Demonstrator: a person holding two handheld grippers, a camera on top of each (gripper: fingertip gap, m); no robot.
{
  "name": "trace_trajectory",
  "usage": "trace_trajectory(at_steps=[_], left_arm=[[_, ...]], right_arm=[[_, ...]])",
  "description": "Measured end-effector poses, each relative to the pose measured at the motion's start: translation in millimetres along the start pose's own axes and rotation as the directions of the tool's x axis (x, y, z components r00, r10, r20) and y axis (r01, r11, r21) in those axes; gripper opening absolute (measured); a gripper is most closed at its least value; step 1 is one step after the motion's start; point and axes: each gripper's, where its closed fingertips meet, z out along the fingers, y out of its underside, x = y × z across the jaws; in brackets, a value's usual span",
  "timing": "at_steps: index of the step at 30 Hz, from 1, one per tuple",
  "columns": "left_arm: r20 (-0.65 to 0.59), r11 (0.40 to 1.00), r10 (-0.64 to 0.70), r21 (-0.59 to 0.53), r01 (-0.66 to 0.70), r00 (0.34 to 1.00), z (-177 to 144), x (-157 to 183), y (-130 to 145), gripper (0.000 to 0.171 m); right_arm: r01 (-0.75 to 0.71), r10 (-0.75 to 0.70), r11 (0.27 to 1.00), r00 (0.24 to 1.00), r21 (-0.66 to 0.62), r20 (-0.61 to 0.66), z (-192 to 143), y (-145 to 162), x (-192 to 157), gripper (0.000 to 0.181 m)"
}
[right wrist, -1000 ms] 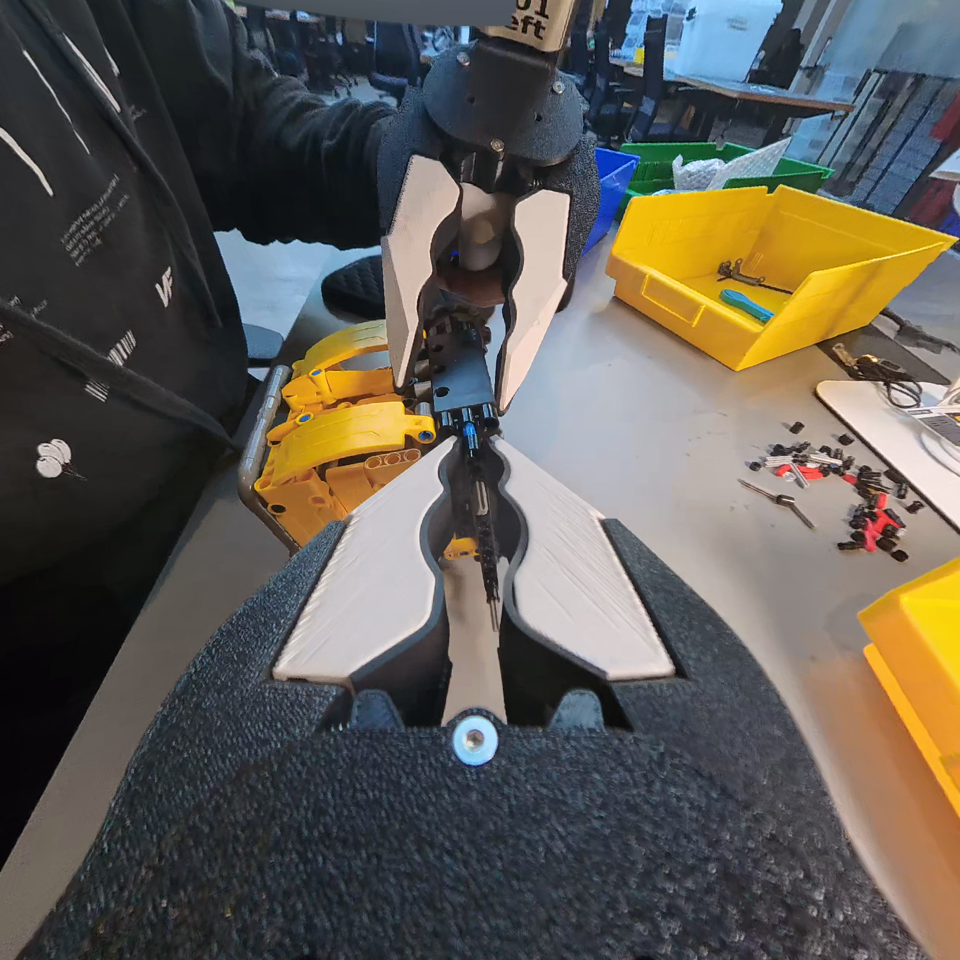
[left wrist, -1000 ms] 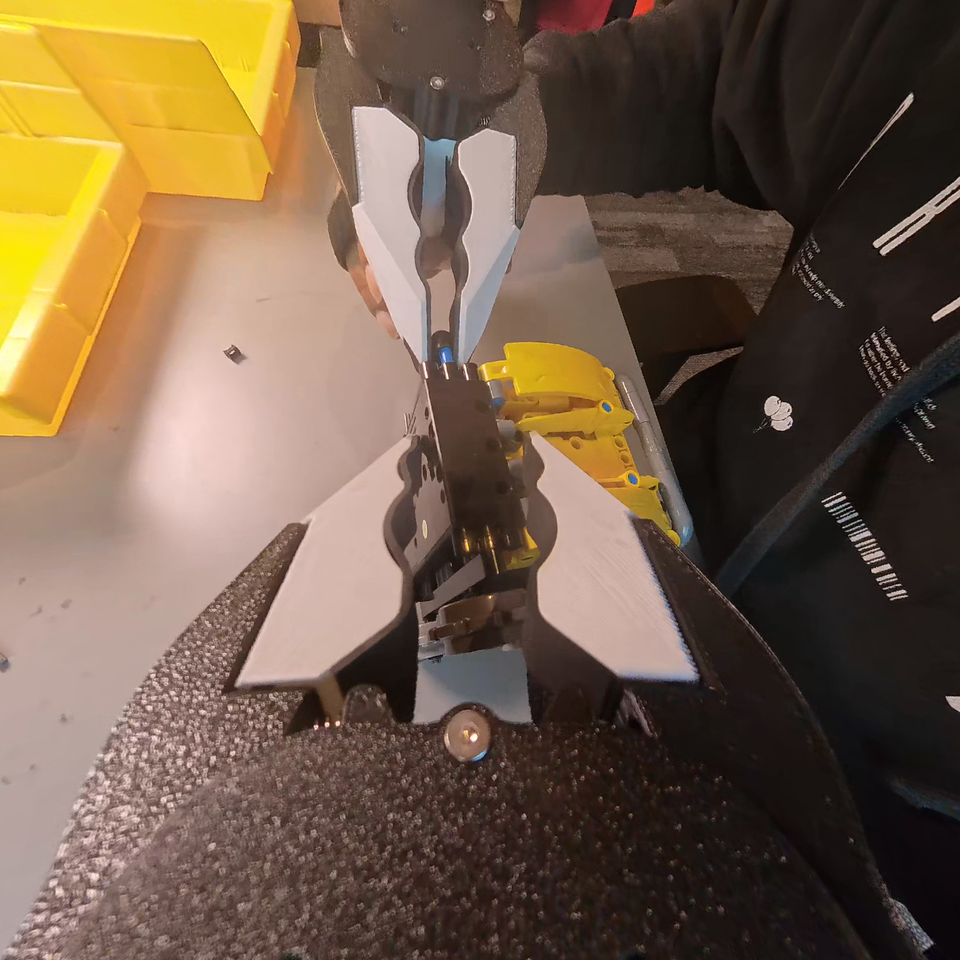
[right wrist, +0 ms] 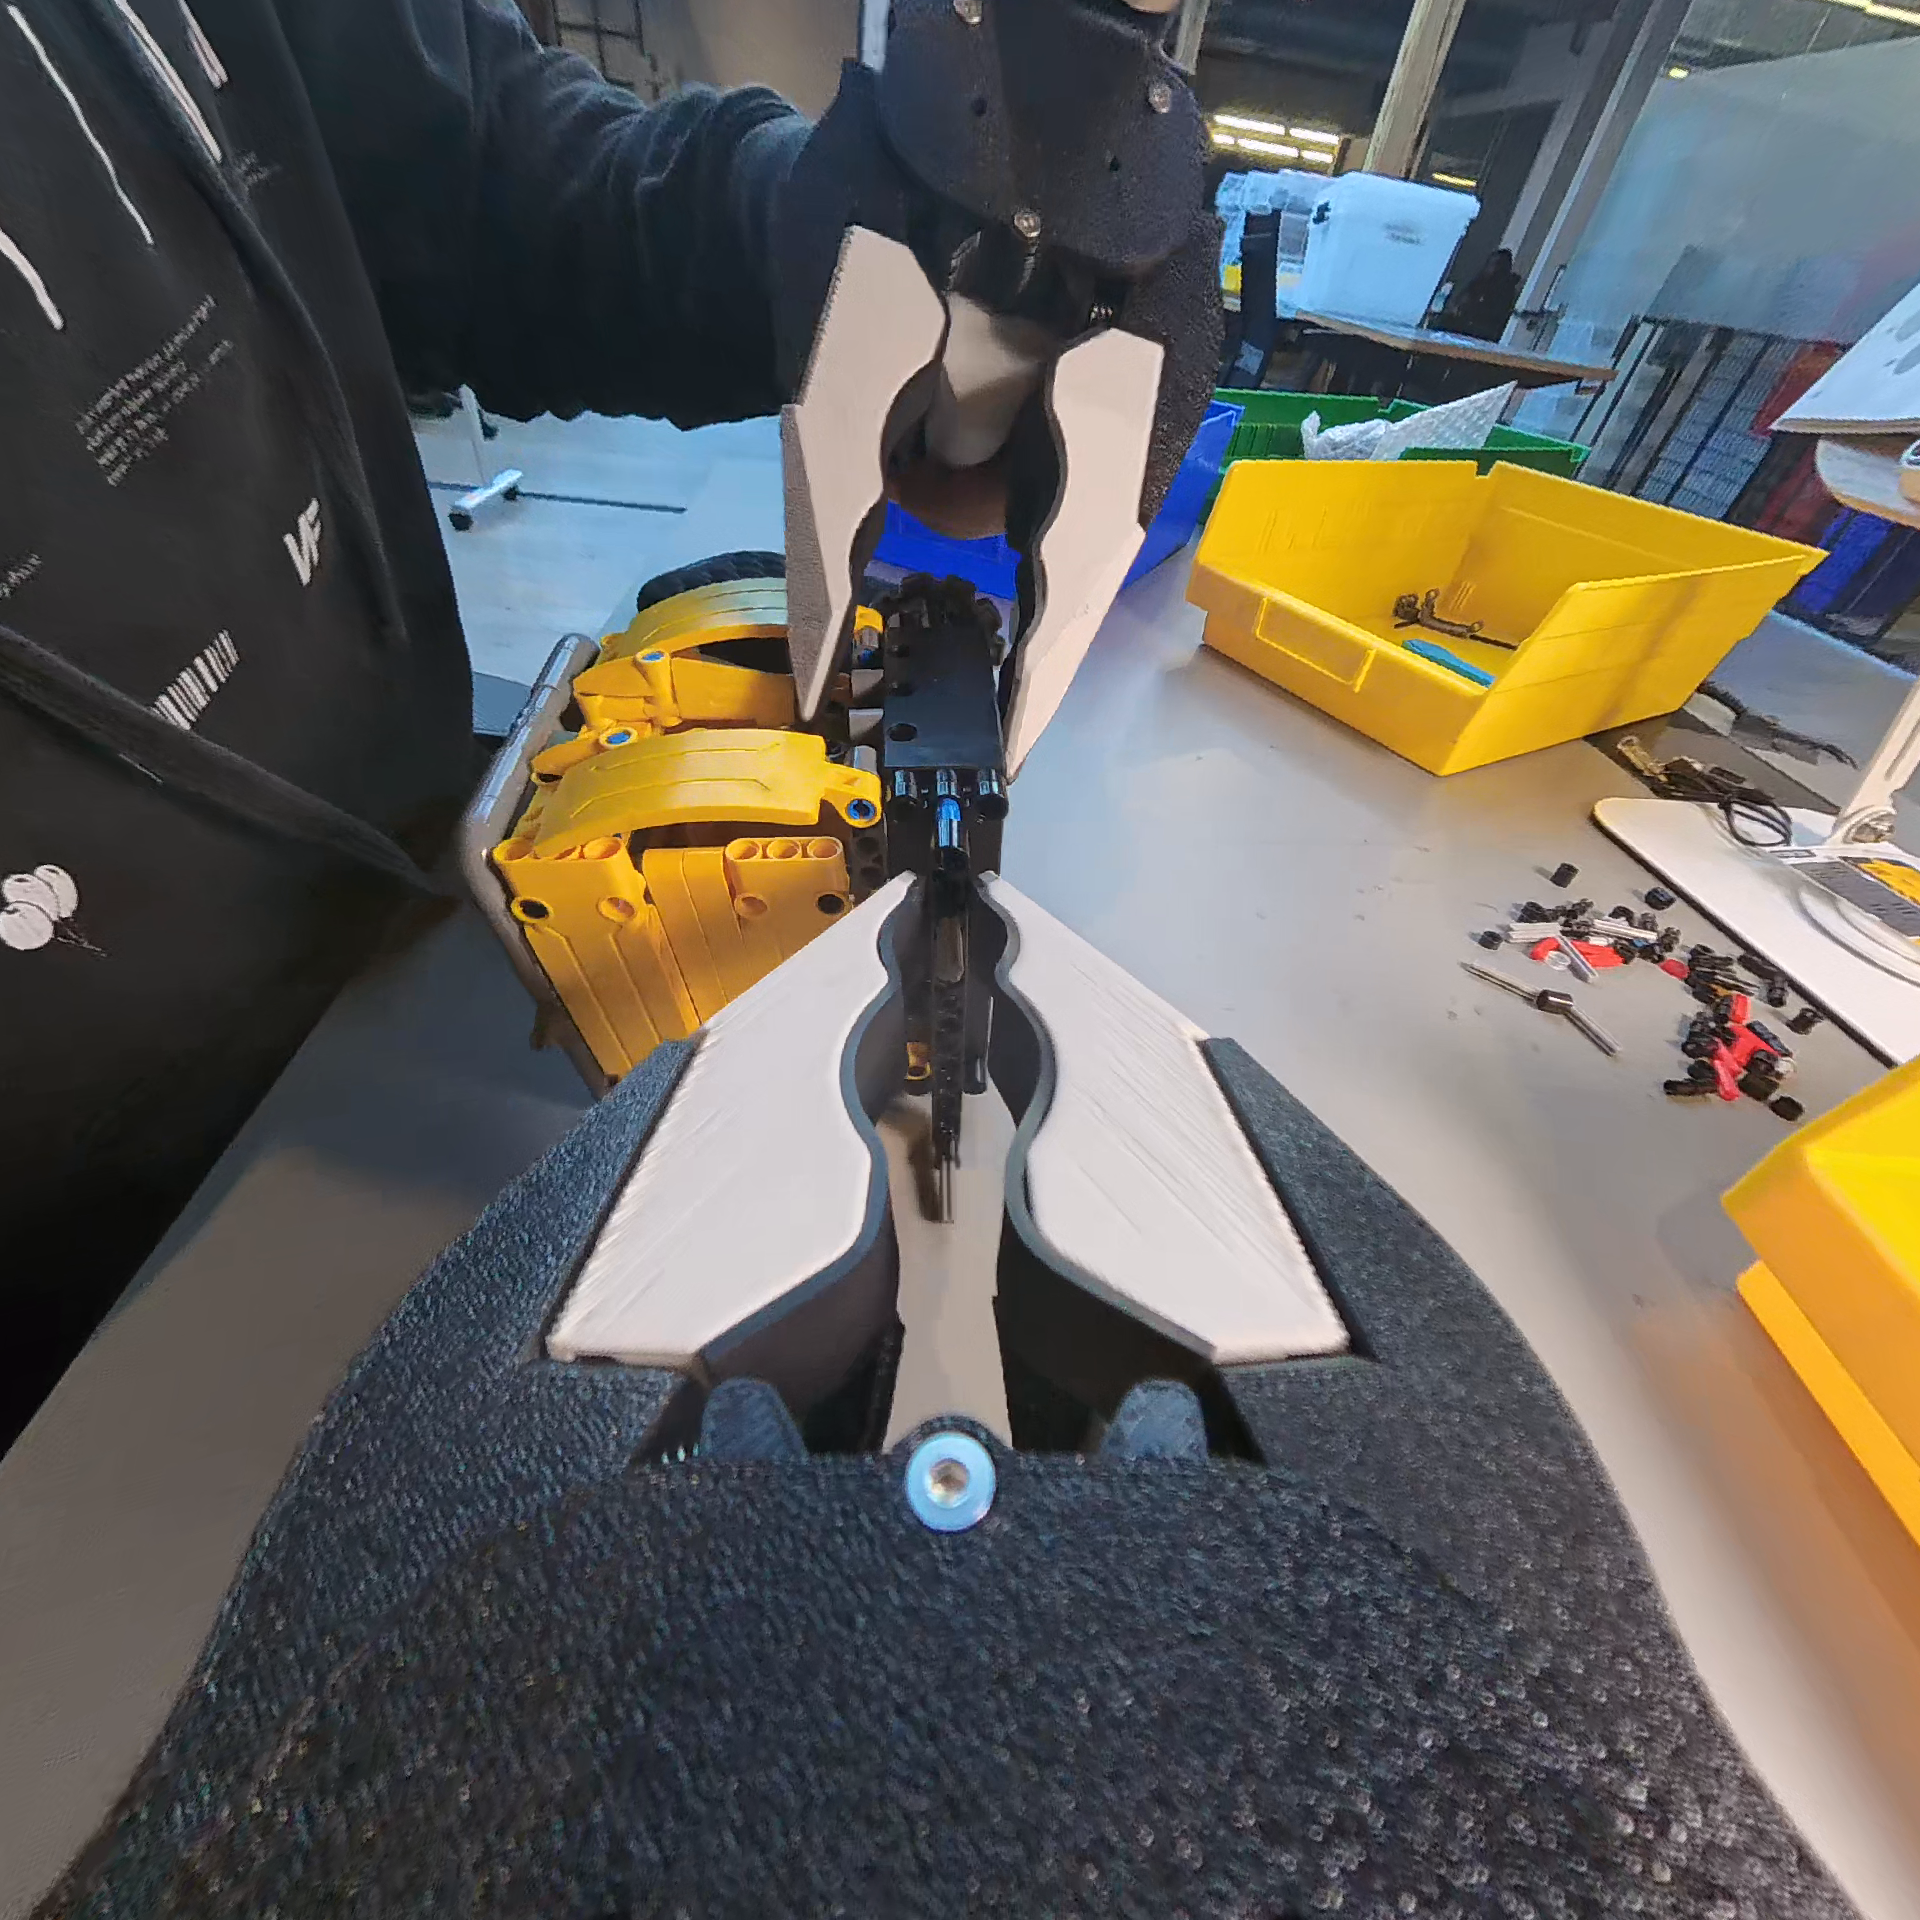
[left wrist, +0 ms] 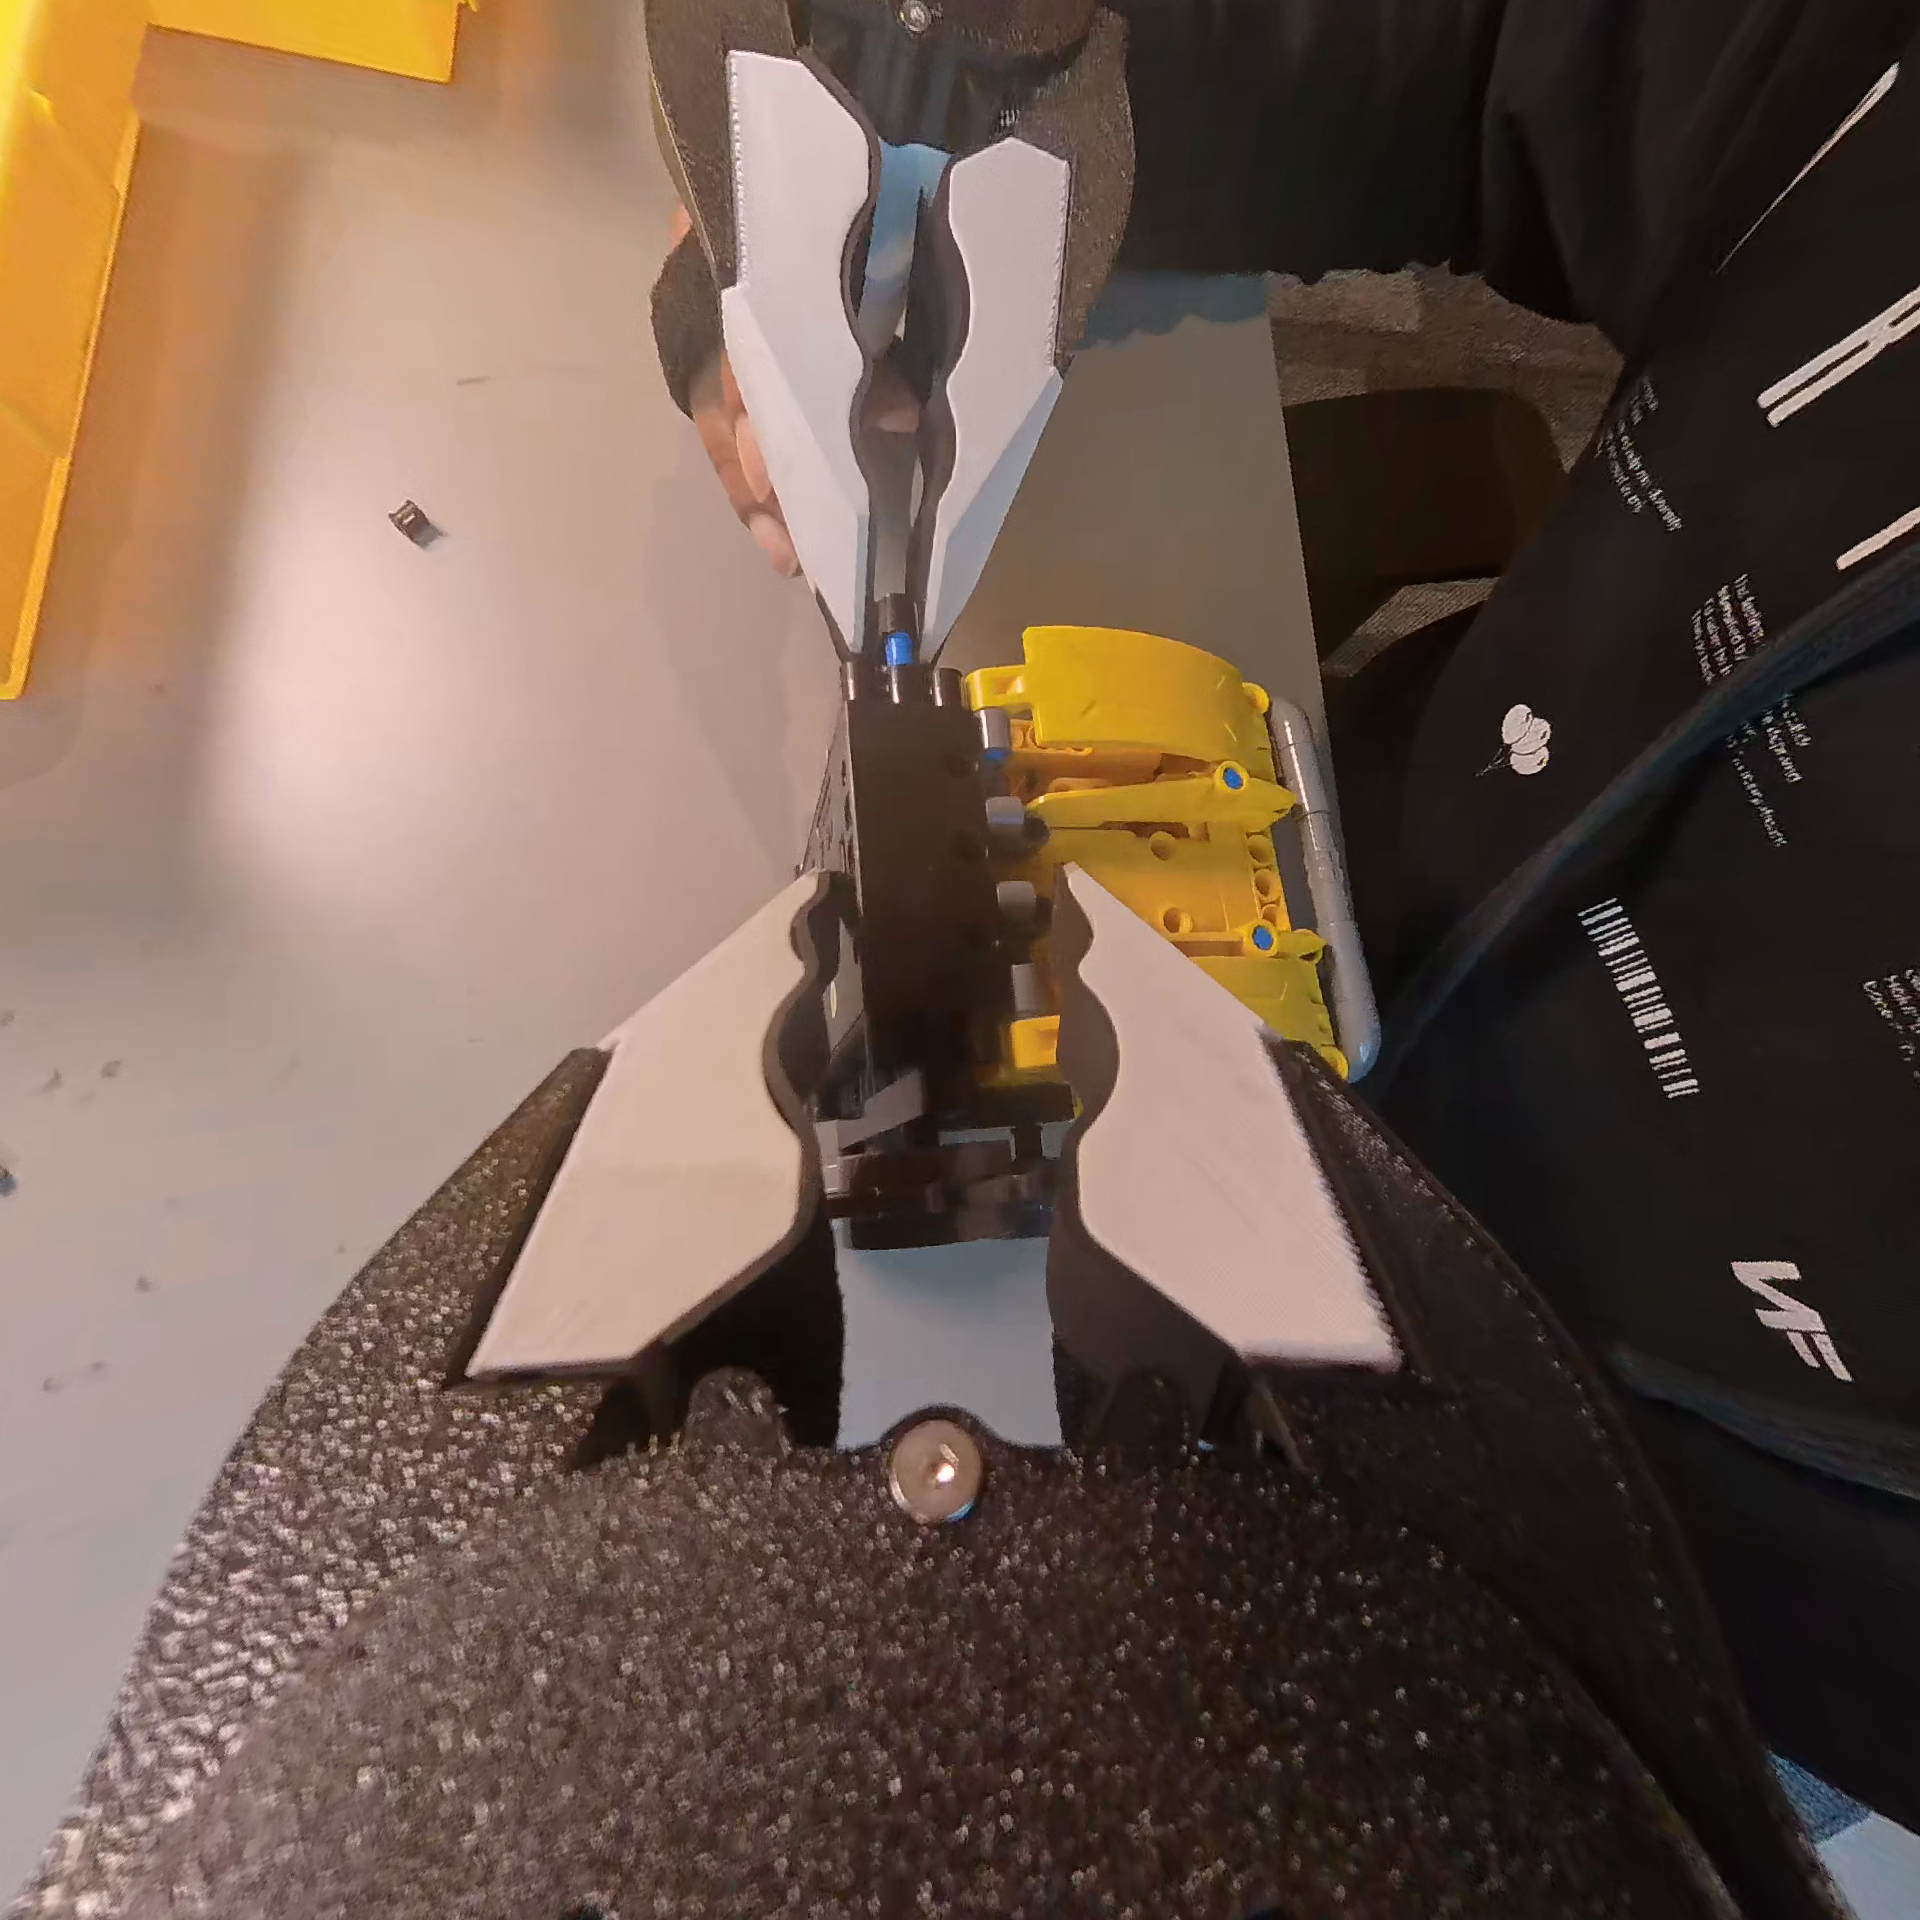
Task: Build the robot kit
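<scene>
Left gripper, lower centre of the left wrist view, has its fingers apart around the black block section of a yellow-and-black building-brick model; pads appear to bear on the block's flanks, though contact on the right side is hard to confirm. Right gripper, low centre of the right wrist view, has its fingers drawn together on a thin black perforated beam, whose far end carries a black pin with a blue tip, meeting the block's end face. The model stands at the near edge of the grey bench, beside a silver hinge-like bar, close to the person's dark sweatshirt. Yellow parts bin in the upper right of the right wrist view; a scatter of small black and red pins at mid right; one stray black piece in the upper left of the left wrist view. Handling judgement: the model is light, rigid plastic, but press-fit, so joints can pop under twist; the solid black block looks the soundest place to hold. The beam is slim, smooth, apt to pivot between pads.
</scene>
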Motion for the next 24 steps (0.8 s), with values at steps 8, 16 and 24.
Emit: trace_trajectory(at_steps=[8,16,24], left_arm=[[0.009,0.998,0.003,0.067,-0.003,1.0,-1.5,-2.1,0.1,0.033],[0.011,0.996,0.021,0.087,-0.022,1.0,-1.3,-2.5,-0.5,0.033],[0.001,0.993,0.023,0.113,-0.023,1.0,-1.4,-4.1,0.5,0.032]], right_arm=[[0.02,-0.02,1.0,1.0,0.008,-0.024,2.3,-1.3,0.0,0.007],[0.023,-0.024,0.999,0.999,-0.022,-0.03,3.0,-1.7,1.0,0.006],[-0.023,0.024,0.999,1.0,-0.048,0.009,5.1,0.0,2.7,0.005]])
